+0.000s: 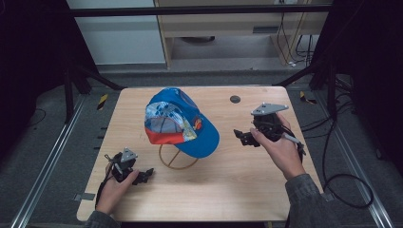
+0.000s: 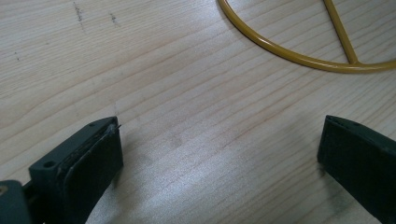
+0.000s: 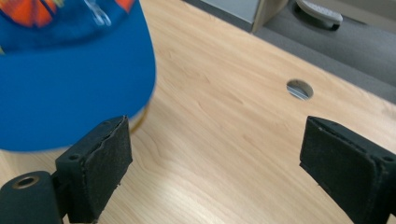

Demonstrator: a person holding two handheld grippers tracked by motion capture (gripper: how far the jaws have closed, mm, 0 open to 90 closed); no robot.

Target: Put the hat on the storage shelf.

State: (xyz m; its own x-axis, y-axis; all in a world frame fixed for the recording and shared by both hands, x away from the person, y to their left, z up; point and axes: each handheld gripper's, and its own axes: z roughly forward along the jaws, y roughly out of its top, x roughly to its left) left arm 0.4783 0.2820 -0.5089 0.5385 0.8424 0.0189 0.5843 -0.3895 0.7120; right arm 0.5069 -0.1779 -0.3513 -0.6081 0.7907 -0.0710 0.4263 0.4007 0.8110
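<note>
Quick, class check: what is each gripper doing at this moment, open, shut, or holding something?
Left gripper: open, empty, above bare table beside the yellow wire stand.
Right gripper: open, empty, beside the blue cap.

My pale wooden worktop [image 1: 228, 180] carries a yellow wire stand [image 1: 177, 160] topped by a blue cap [image 1: 190, 124].

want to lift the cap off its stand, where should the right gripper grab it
Probably the blue brim: a thin, stiff edge jutting toward the right gripper, clear of the yellow wire stand. Come in from the cap's right with the open jaws above and below the brim, since the crown looks rounded and soft.
</note>
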